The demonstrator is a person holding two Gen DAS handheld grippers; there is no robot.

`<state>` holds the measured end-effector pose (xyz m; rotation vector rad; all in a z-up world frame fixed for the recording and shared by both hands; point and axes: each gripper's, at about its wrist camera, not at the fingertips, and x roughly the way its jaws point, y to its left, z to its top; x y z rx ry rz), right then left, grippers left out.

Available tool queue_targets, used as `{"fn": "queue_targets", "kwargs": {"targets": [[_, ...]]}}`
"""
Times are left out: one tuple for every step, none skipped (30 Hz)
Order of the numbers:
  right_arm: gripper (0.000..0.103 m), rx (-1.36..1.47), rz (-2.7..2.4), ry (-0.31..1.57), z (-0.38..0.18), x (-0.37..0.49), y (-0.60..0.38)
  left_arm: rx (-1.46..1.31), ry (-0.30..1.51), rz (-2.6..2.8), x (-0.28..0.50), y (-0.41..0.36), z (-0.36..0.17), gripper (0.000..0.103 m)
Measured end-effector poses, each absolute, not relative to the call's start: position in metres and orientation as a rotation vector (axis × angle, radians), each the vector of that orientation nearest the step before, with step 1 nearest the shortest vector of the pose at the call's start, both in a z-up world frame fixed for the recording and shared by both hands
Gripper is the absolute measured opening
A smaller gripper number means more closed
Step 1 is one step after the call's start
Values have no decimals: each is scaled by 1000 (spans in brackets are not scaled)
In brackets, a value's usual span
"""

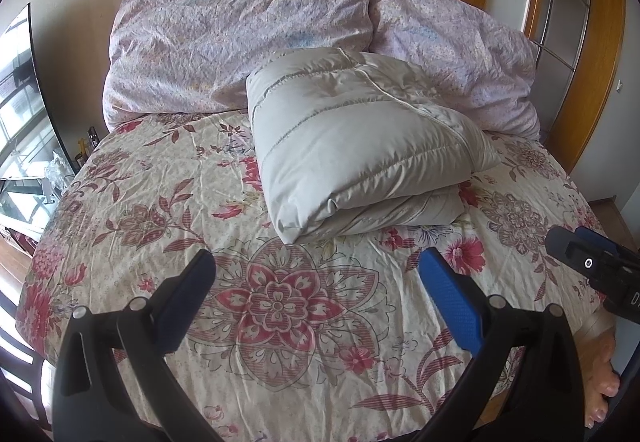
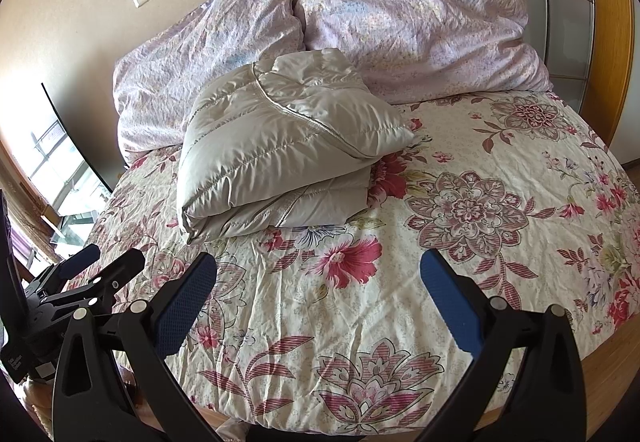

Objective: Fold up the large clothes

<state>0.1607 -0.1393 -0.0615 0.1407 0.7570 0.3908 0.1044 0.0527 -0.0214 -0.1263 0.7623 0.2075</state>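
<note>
A light grey puffy down jacket (image 1: 352, 146) lies folded into a thick bundle on the floral bed cover, near the pillows; it also shows in the right wrist view (image 2: 280, 150). My left gripper (image 1: 320, 274) is open and empty, held above the bed's near end, well short of the jacket. My right gripper (image 2: 318, 278) is open and empty too, also short of the jacket. The right gripper shows at the right edge of the left wrist view (image 1: 592, 262); the left gripper shows at the left edge of the right wrist view (image 2: 88, 274).
The floral bed cover (image 1: 160, 242) spreads over the whole bed. Two lilac pillows (image 1: 240, 38) lean on the wall behind the jacket. A wooden wardrobe frame (image 1: 600, 82) stands to the right. A window (image 1: 20, 122) is on the left. A bare foot (image 1: 600, 382) stands at the bed's right corner.
</note>
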Motion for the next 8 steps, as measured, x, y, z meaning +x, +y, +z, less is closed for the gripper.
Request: {"fn": "queue_targets", "kwargs": {"targets": [[102,142,392,757,-62,161,-140,-129,764,208,104,53,-22,101],[102,142,392,757,-62,161,-139,-131,765,207,105,53,-21,101],[102,141,391,757,-62,161,-140,-132,767,206,105,53,-21,101],[102,141,391,757,-62,161,-140,-132,768,206,105,53,-21,101],[102,142,391,758,-62,161,-139,-132,769,207,105,53,-22,101],[102,143,390,758,-62,161,-140,-133,770,206,105,53,-22,101],[102,143,390,758,-62,161,-140,-133,770,206,106,54,-22,101],[102,142,390,757,-62,161,-140,-133,770,206,106,54,-22,101]]}}
